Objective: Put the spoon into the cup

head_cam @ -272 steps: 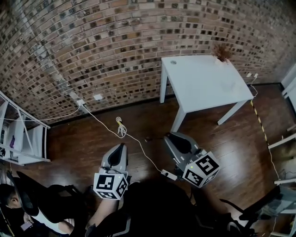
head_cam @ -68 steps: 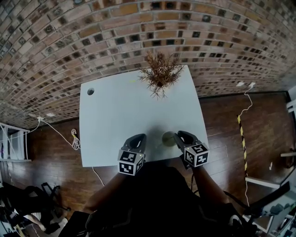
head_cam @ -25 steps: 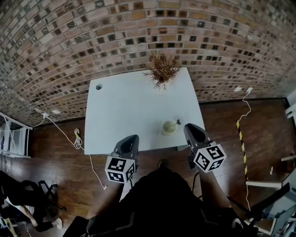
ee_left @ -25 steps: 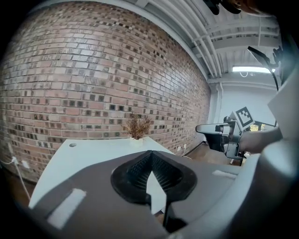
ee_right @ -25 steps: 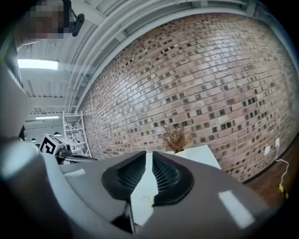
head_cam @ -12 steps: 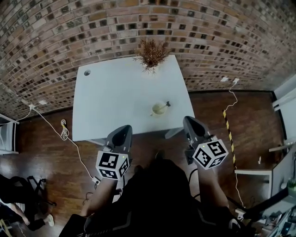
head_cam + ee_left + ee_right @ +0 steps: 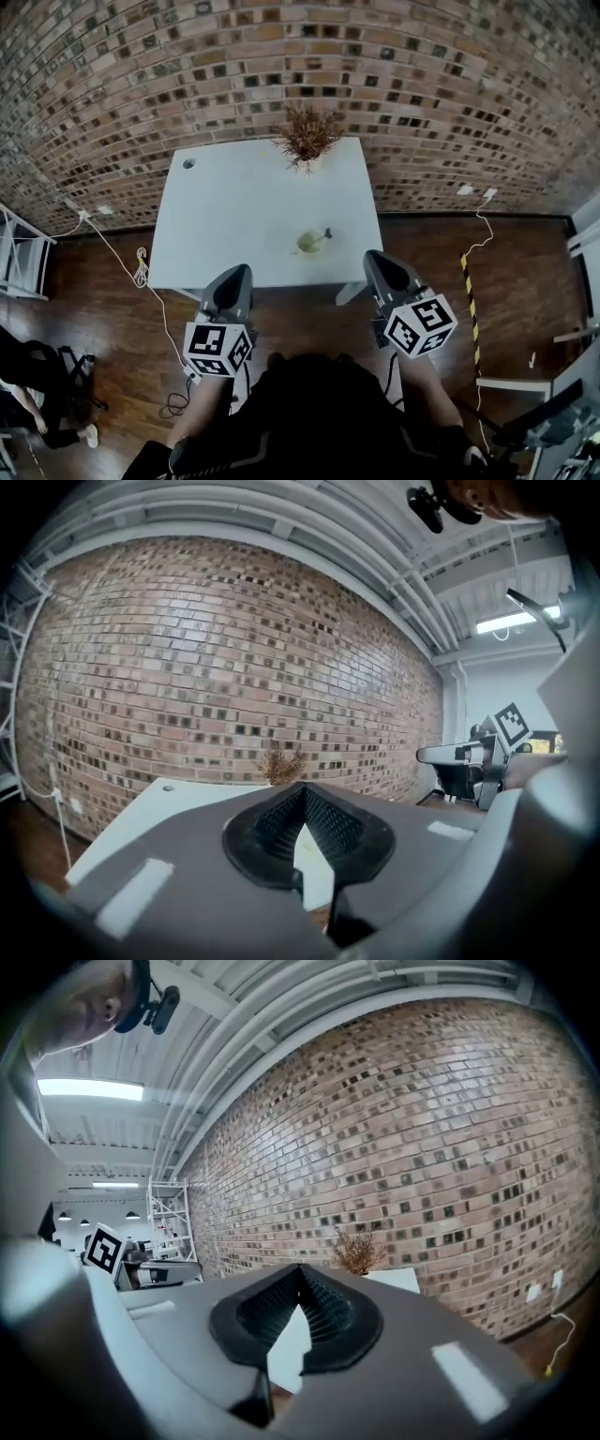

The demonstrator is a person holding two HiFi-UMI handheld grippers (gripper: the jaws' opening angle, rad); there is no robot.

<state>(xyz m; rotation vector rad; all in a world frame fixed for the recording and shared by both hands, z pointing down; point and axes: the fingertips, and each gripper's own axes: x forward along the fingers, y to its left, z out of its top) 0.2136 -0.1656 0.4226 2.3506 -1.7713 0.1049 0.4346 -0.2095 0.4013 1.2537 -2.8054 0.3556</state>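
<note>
The small pale round cup (image 7: 307,244) stands in the middle of the frame, near the front edge of the white rectangular worktop (image 7: 234,216). The thin spoon with a dark handle end (image 7: 324,232) seems to lean inside it, with the handle toward the upper right. The left hand-held gripper (image 7: 238,272) and the right hand-held gripper (image 7: 374,259) hang lower in the frame, off the worktop, each with jaws pressed together on nothing. I judge the placing finished. The good way now is to hold both well apart from the cup, so nothing tips it.
</note>
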